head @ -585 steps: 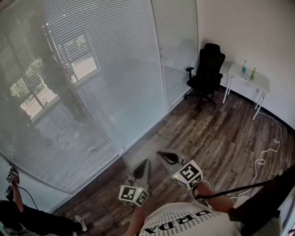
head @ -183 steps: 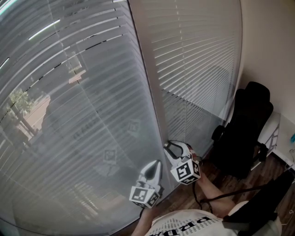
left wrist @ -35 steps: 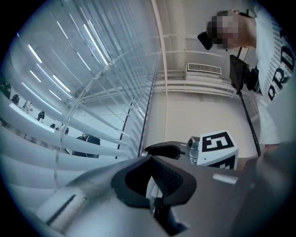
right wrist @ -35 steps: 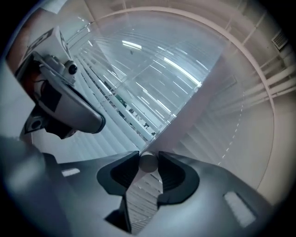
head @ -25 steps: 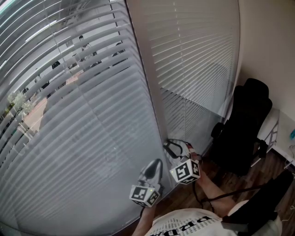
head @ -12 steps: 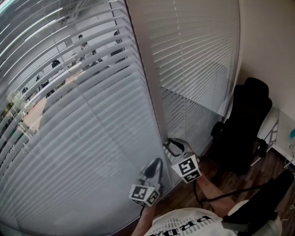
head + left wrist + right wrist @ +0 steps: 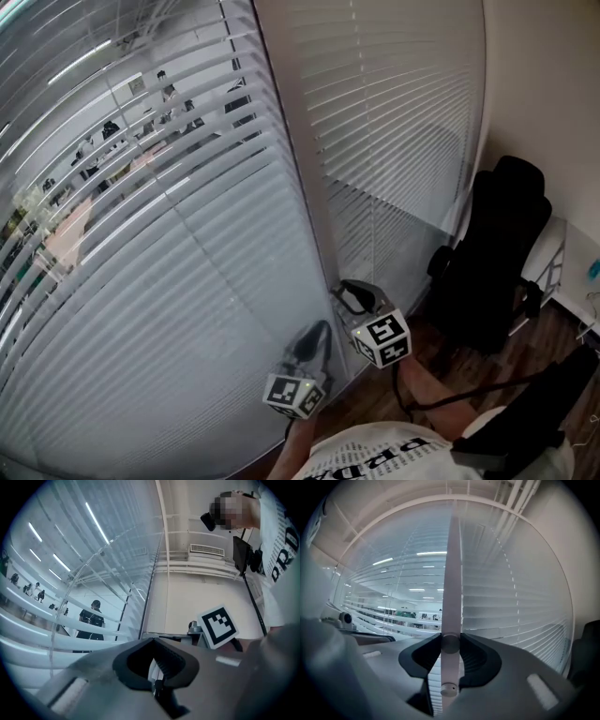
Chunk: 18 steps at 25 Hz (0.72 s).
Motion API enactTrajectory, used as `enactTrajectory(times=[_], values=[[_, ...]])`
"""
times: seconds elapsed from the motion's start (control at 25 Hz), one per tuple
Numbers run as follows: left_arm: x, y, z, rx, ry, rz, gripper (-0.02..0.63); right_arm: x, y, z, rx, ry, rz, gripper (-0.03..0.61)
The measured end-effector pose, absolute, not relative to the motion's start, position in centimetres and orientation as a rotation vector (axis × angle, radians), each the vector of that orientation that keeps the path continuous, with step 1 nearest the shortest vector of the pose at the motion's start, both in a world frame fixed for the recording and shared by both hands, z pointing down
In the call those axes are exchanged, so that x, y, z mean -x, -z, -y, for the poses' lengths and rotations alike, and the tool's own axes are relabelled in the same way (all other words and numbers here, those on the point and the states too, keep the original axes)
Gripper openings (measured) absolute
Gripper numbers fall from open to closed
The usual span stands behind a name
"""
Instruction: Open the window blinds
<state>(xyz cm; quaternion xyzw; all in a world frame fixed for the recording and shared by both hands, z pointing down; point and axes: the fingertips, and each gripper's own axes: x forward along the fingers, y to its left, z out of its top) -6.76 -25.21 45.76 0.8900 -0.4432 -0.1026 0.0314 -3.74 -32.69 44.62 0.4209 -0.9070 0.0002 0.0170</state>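
White slatted blinds [image 7: 159,253] sit behind glass left of a pale upright frame post [image 7: 298,178]; their upper slats are tilted and show a lit room behind. A second blind [image 7: 403,112] hangs right of the post, with its slats flat. My right gripper [image 7: 350,298] reaches level to the post, jaws closed on a round grey knob [image 7: 450,644] mounted on it. A smaller stud [image 7: 449,688] sits below the knob. My left gripper [image 7: 314,339] hovers beside the glass lower left of the right one, its jaws [image 7: 154,686] together with nothing between them.
A black office chair [image 7: 497,244] stands close at the right, against the corner wall. A white table edge [image 7: 577,258] shows at the far right over wood flooring [image 7: 375,403]. Through the slats people [image 7: 91,620] are visible in the room beyond.
The right gripper has rolled on the knob; its marker cube shows a different tilt. The left blind's slats have tilted further, showing more of the room behind. The left gripper has stayed put.
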Motion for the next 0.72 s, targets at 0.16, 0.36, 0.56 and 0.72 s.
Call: enactTrajectory(times=[0.16, 0.36, 0.56, 0.72], values=[[6.7, -45.7, 25.3, -2.742, 0.316, 1.364, -0.008, 3.7, -44.6, 32.8, -1.315, 0.016, 2.822, 0.135], [6.9, -45.6, 25.3, -2.741, 0.314, 1.373, -0.008, 3.8, -43.9, 32.2, -1.275, 0.256, 2.752, 0.146], [7.0, -45.6, 25.3, -2.738, 0.320, 1.377, -0.008, 4.8, -44.2, 31.5, -1.104, 0.718, 2.467, 0.186], [6.9, -45.7, 25.2, -2.738, 0.318, 1.377, -0.008, 5.0, -44.8, 31.8, -1.069, 0.922, 2.282, 0.179]])
